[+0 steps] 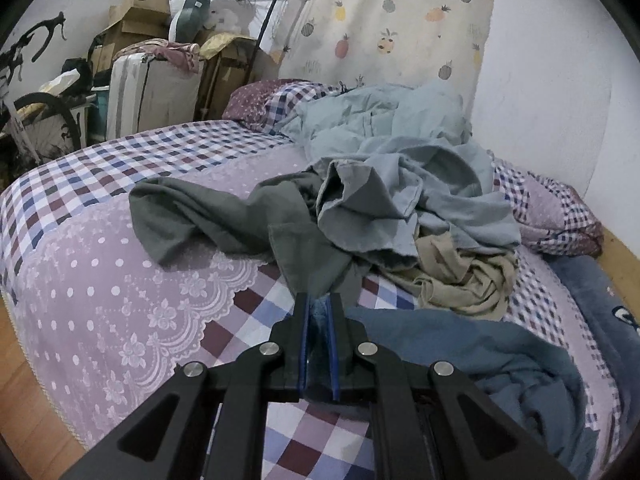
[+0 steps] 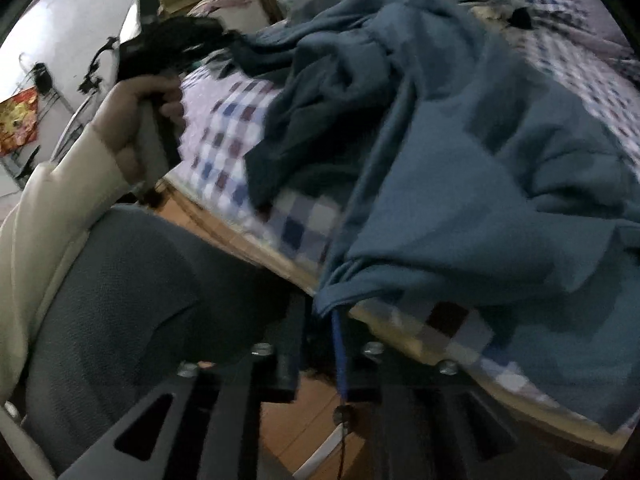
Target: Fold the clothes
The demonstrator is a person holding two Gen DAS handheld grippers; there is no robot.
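Note:
A blue garment (image 1: 480, 360) lies crumpled on the bed's near right part, and my left gripper (image 1: 318, 300) is shut on one edge of it, with blue cloth showing between the pads. In the right wrist view the same blue garment (image 2: 480, 180) drapes over the bed edge. Its lower corner hangs between the tips of my right gripper (image 2: 316, 320), whose fingers stand apart without pressing on it. A hand (image 2: 148, 120) in a cream sleeve holds the left gripper (image 2: 224, 40) at the garment's far end.
A grey-green garment (image 1: 224, 216), a light blue heap (image 1: 400, 152) and a beige garment (image 1: 460, 276) lie on the checked bed sheet (image 1: 100, 280). A suitcase (image 1: 148, 92), boxes and a bicycle (image 1: 36, 120) stand beyond. The person's grey trouser leg (image 2: 120, 300) is by the bed edge, over wooden floor (image 2: 304, 420).

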